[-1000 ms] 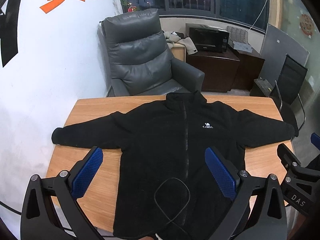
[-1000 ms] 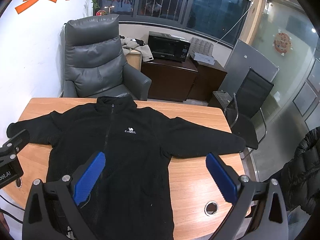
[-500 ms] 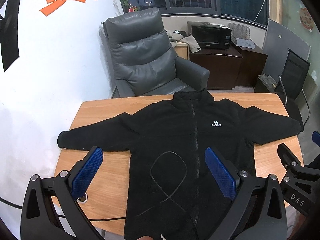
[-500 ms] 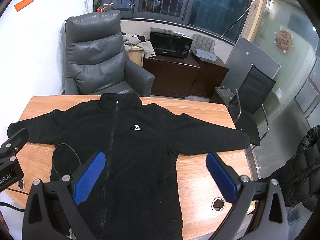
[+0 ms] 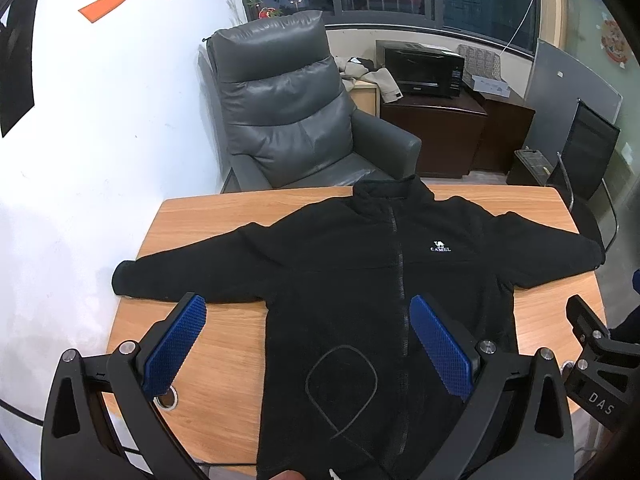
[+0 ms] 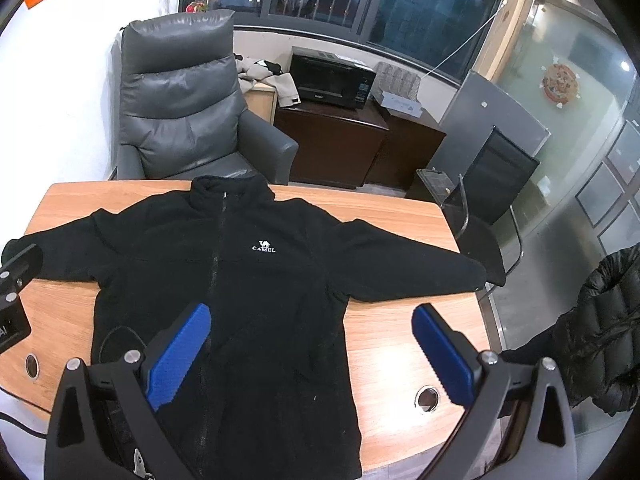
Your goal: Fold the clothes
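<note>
A black fleece jacket [image 5: 360,280] lies flat, front up, on the wooden table [image 5: 224,216], sleeves spread toward 9 and 3 o'clock. The left gripper [image 5: 308,344] hovers over its lower half, jaws spread wide, gripping nothing. A thin cable loop [image 5: 342,384] rests on the hem, its ends cut off at 6 o'clock. The right gripper [image 6: 312,352] hangs likewise wide and empty above the hem. The right cuff [image 6: 490,270] overhangs the table edge, hard to separate from the dark chair [image 6: 500,176] behind.

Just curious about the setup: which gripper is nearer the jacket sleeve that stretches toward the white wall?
Left. The left gripper hovers just short of that sleeve; the right gripper hangs over the jacket's other half.
</note>
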The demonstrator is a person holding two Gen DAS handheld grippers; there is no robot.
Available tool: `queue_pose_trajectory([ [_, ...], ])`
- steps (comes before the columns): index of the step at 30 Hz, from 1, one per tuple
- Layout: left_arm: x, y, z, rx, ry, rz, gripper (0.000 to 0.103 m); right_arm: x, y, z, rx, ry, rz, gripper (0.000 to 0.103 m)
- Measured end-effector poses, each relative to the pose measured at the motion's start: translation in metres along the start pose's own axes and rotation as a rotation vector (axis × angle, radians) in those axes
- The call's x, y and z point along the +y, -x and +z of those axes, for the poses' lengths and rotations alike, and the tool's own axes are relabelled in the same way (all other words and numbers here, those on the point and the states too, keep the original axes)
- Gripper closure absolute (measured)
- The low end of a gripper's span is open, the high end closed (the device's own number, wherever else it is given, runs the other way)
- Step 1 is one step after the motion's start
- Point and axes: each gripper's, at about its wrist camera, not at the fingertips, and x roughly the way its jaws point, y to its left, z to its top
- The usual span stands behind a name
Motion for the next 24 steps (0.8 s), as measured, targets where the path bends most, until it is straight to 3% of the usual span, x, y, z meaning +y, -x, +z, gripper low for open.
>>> queue_pose_trajectory([
  [24,-0.003,-0.013,0.006,0.017,-0.015,-0.030,0.000,0.028,-0.001,0.029,0.030,-0.007,-0.038,0.000],
])
